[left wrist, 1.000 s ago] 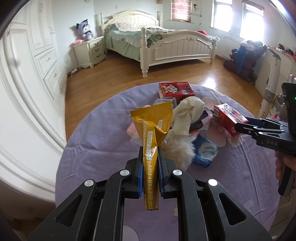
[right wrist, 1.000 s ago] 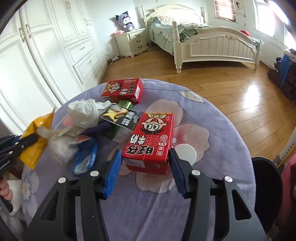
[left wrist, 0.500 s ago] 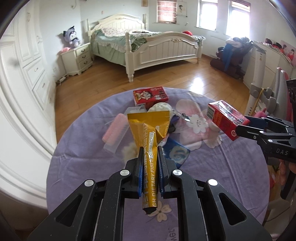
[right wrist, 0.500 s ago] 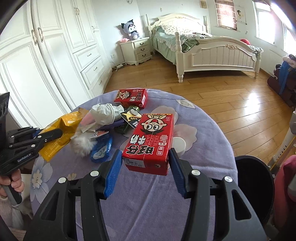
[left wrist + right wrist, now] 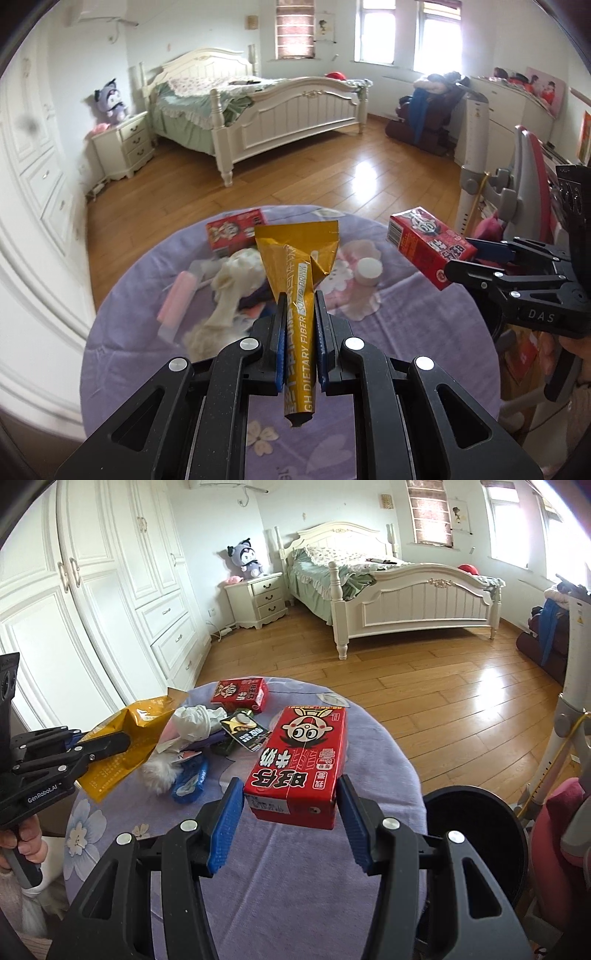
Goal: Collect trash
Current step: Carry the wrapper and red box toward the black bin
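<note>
My left gripper (image 5: pixel 300 314) is shut on a yellow drink sachet (image 5: pixel 297 273), held above the round purple-clothed table (image 5: pixel 147 362); the right wrist view shows the same sachet (image 5: pixel 122 746) at the left. My right gripper (image 5: pixel 290 801) is shut on a red milk carton (image 5: pixel 301 764), lifted over the table's right side; the left wrist view shows that carton (image 5: pixel 424 245) at the right. Left on the table are a second red carton (image 5: pixel 240 694), a crumpled white tissue (image 5: pixel 195 718), a black wrapper (image 5: pixel 243 733), a blue packet (image 5: pixel 190 781) and a white lid (image 5: pixel 367 269).
A black bin (image 5: pixel 476 834) stands low beside the table's right edge. A pink wrapped stick (image 5: pixel 177 301) lies on the table's left. Wood floor, a white bed (image 5: pixel 399 598), wardrobes (image 5: pixel 74 602) and a grey-pink chair (image 5: pixel 517 192) surround the table.
Both grippers have risen and drawn back from the trash pile with their loads; the table looks smaller and farther. Their grips are unchanged.
</note>
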`<state>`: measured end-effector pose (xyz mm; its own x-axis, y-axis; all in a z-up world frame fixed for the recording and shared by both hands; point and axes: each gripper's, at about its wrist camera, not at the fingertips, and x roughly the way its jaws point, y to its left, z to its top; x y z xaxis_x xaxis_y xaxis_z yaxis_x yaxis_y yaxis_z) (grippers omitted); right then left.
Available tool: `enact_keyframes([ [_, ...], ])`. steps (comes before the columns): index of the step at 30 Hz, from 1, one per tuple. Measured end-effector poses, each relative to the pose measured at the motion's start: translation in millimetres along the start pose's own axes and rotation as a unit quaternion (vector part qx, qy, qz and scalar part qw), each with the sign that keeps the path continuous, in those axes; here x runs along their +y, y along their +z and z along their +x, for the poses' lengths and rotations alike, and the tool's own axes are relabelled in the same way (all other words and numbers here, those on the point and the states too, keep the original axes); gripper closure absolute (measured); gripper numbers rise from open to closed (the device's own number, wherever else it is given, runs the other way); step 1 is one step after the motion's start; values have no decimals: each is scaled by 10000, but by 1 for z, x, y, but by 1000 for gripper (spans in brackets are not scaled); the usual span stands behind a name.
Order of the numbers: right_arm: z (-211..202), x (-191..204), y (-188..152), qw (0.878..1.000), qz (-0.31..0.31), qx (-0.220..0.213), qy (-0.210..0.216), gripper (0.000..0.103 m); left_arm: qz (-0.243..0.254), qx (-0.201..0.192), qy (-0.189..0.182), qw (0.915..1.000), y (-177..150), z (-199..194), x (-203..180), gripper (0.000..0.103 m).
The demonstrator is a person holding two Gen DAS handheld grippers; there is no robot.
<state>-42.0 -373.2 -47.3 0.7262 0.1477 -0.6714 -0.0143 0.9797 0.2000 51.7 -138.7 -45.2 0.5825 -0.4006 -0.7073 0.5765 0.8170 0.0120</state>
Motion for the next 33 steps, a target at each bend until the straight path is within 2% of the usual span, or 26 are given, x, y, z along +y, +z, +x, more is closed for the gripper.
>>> enact_keyframes([
  [8, -20, -37, -9, 9992, 226, -40, -333, 53, 499, -36, -358, 9981, 20, 18, -64, 89],
  [20, -40, -94, -27, 9940, 655, -40, -871, 53, 1054, -43, -901, 9903, 46, 51, -155, 89],
  [33, -18, -177, -58, 9756, 1284, 407, -1732, 53, 1551, 265, -1433, 9771, 67, 129, -244, 89],
])
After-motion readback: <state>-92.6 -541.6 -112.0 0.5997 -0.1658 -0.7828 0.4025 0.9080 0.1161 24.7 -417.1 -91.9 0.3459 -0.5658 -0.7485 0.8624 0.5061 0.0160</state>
